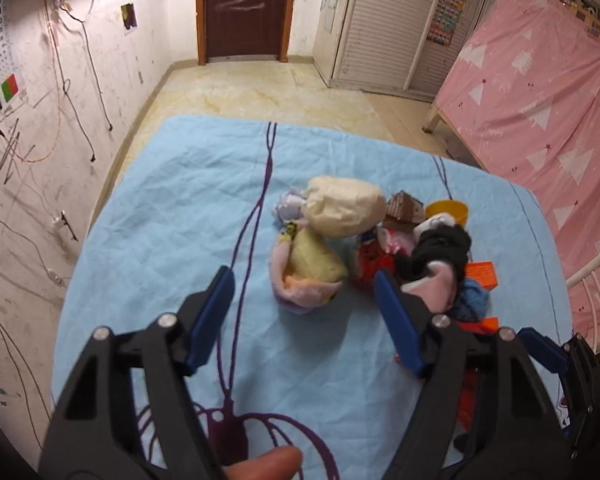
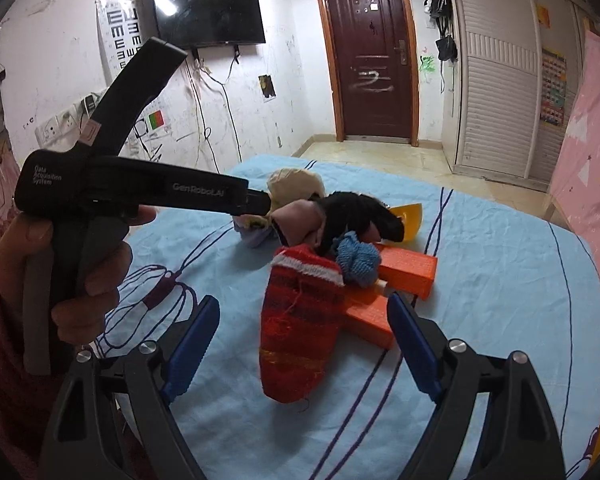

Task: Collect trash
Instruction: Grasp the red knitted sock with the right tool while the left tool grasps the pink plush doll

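A pile of cloth scraps lies on a light blue sheet point(image 1: 172, 200): a cream ball point(image 1: 344, 206), a pink and yellow bundle point(image 1: 308, 276), a black sock point(image 1: 440, 248) and a blue knit lump point(image 1: 474, 300). My left gripper point(image 1: 303, 280) is open, its tips on either side of the pink and yellow bundle without touching it. A red knitted sock point(image 2: 300, 320) lies between the fingers of my right gripper point(image 2: 303, 302), which is open with its pads clear of the sock. Orange blocks point(image 2: 408, 268) sit under the pile. A hand point(image 2: 60, 264) holds the left gripper's body at the left.
A yellow bowl point(image 1: 448, 210) and a brown cardboard piece point(image 1: 404, 208) sit behind the pile. A pink-draped bed frame point(image 1: 540, 100) stands on the right. Beyond the sheet are tiled floor, a dark door point(image 2: 370, 52), a white wardrobe point(image 2: 496, 80) and a wall TV point(image 2: 204, 8).
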A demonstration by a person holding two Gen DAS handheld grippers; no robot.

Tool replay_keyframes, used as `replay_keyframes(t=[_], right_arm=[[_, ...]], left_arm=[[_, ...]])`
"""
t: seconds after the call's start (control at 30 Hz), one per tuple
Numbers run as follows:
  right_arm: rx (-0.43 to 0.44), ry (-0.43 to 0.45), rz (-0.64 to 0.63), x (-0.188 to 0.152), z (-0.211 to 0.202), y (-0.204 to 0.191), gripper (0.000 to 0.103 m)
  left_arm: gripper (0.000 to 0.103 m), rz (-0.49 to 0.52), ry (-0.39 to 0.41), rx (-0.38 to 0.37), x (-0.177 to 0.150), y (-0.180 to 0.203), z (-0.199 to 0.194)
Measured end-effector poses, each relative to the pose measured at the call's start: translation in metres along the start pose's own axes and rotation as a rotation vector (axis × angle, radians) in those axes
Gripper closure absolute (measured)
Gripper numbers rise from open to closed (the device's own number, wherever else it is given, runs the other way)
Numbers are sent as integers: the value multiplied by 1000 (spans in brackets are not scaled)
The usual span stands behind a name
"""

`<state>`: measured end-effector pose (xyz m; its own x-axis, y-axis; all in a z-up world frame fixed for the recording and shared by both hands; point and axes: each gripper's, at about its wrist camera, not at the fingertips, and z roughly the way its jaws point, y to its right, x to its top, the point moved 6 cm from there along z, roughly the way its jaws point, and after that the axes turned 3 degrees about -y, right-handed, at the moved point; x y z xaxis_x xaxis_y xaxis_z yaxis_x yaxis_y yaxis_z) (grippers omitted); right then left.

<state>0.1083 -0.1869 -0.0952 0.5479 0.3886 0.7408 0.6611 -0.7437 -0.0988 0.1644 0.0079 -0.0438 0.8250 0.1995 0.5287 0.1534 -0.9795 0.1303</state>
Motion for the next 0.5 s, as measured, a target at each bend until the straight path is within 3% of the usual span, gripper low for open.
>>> replay_keyframes(t=[0.23,0.33,0.43,0.47,0.5], right_arm=[[-35,-47,-5,-7,14,4,45],[-31,-55,6,-7,16,8,56],[-41,-59,1,-7,18,10,64],[-48,-60,-2,-7,19,10,72],[-50,-61,-5,-8,18,9,86]], left_arm=[[39,-2,-35,-36,2,-1,19],[48,-5,-49,-63,2,0,25],[65,-17,-58,-82,0,-1,29],[72,-17,-63,-81,-1,-1,31],[77,-18,-66,-86,-2,0,32]])
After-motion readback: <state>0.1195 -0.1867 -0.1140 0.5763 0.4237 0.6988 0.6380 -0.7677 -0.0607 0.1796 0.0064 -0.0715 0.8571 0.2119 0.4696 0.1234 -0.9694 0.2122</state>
